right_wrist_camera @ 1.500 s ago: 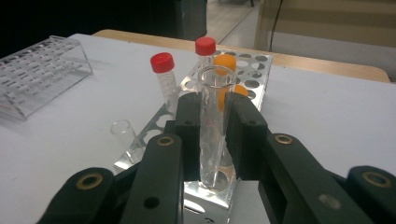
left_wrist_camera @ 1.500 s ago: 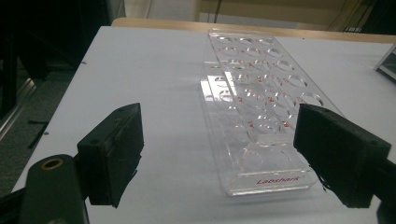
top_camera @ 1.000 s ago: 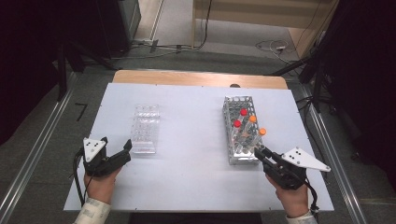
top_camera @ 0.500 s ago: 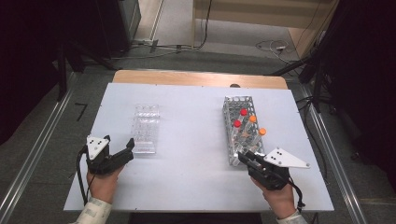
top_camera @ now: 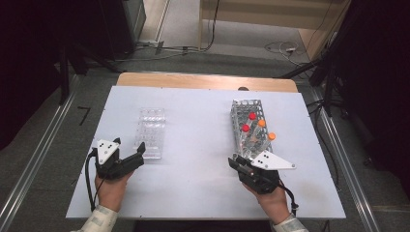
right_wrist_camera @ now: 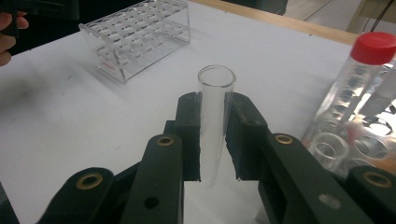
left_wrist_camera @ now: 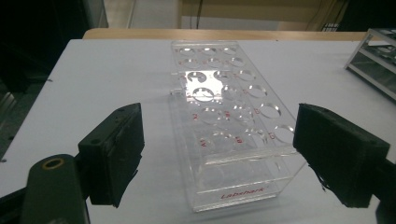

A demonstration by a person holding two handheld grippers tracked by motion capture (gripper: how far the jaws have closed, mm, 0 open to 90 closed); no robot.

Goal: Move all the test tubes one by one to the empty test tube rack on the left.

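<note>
One glass tube (right_wrist_camera: 214,122) stands upright — clamped between the right gripper (right_wrist_camera: 212,140) jaws.

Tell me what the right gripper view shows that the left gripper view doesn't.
Right gripper view: the right gripper shut on an uncapped glass tube, beside a red-capped tube in the metal rack. Left gripper view: the left gripper open, jaws either side of the clear rack's near end. Shared: the clear rack and white table.
</note>
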